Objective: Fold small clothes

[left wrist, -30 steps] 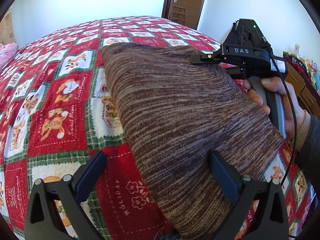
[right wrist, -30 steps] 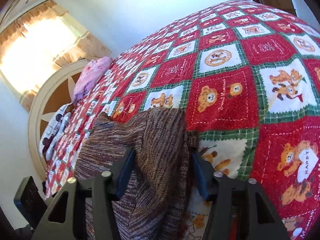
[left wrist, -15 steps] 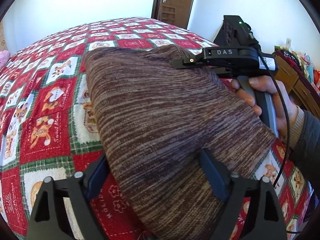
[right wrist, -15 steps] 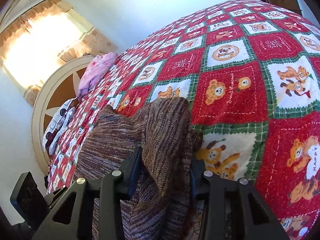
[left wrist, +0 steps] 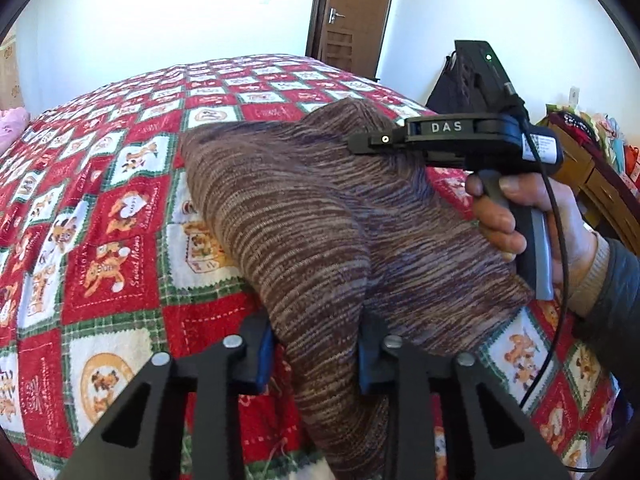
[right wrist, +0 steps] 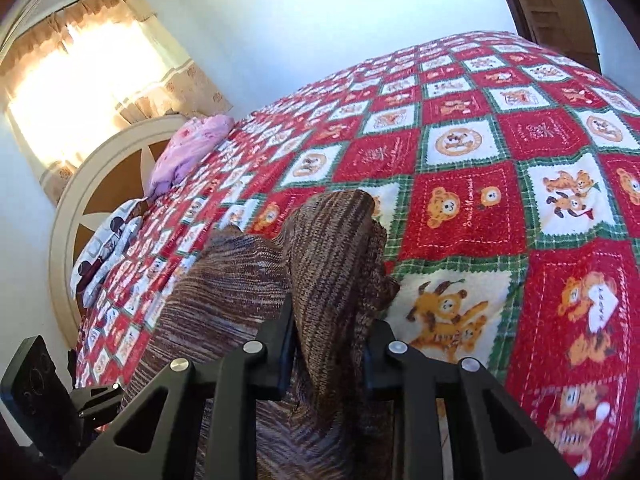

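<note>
A second ago both my claws stood wide around the knit – now my left claw [left wrist: 316, 356] is closing on the near edge of the brown knit garment [left wrist: 320, 216] and my right claw [right wrist: 330, 354] is closing on a bunched corner of it, pads pressing wool, that side lifted off the bed [right wrist: 520, 200]. I judge the fold can begin. Count: one garment, two claws – one pink bundle [right wrist: 192, 144] at the bed's far-left edge.

You face white walls [left wrist: 160, 20], a brown door [left wrist: 352, 16], a sunlit curtained window [right wrist: 80, 76], and a round headboard [right wrist: 92, 184].
</note>
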A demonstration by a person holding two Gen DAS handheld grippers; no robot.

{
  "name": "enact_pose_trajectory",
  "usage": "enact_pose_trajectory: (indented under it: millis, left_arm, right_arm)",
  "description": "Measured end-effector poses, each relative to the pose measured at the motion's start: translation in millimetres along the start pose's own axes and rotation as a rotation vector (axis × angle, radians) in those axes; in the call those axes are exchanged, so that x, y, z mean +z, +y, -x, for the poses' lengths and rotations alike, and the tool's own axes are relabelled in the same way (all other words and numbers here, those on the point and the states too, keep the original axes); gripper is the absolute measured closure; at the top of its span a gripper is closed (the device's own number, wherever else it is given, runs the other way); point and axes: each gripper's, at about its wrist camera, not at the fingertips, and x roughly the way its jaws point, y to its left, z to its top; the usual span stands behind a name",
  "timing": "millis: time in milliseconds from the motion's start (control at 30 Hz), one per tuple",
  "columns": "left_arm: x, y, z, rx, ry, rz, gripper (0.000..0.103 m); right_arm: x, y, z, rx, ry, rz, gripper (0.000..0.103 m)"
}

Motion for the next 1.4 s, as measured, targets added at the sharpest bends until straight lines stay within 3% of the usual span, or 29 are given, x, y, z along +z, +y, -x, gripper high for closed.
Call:
enact_pose_trajectory:
  millis: [300,733,1400]
  left_arm:
    - [-11.4,-2.2,37.7,0.0,-0.029,-0.021,0.075]
    - [-45.4,26.9,95.2,0.055,-0.081,0.068,0.075]
    - [-99.9,85.8,172.2,0.172,-0.165,0.207,0.075]
  right_arm:
    - [-12.0,35.2,15.0,0.026,-0.001,0.0,0.077]
    - [-34.2,113.1,11.9,0.121,0.016,0.04,0.077]
    - [-48.9,246.8,-43.8,0.235,0.091,0.157,0.077]
